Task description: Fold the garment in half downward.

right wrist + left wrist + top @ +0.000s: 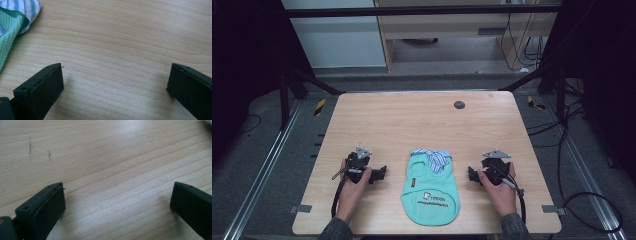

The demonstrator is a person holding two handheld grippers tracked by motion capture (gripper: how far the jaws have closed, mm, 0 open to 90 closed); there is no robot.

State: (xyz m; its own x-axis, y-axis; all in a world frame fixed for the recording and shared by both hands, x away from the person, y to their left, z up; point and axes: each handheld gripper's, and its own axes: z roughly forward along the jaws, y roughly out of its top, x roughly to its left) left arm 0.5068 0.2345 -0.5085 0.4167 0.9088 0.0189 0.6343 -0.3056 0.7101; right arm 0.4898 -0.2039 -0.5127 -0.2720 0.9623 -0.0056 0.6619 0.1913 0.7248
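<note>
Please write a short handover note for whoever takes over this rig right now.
Left gripper: open, nothing between its fingers, resting on the wooden table left of the garment.
Right gripper: open, empty, on the table right of the garment.
Small mint-green pet shirt: lies flat between the two grippers near the table's front edge, its blue-striped collar at the far end. Neither gripper touches it.
Done: nothing visible yet; the shirt is untouched.
Left: probably grasp the shirt and handle it, likely fold it.
</note>
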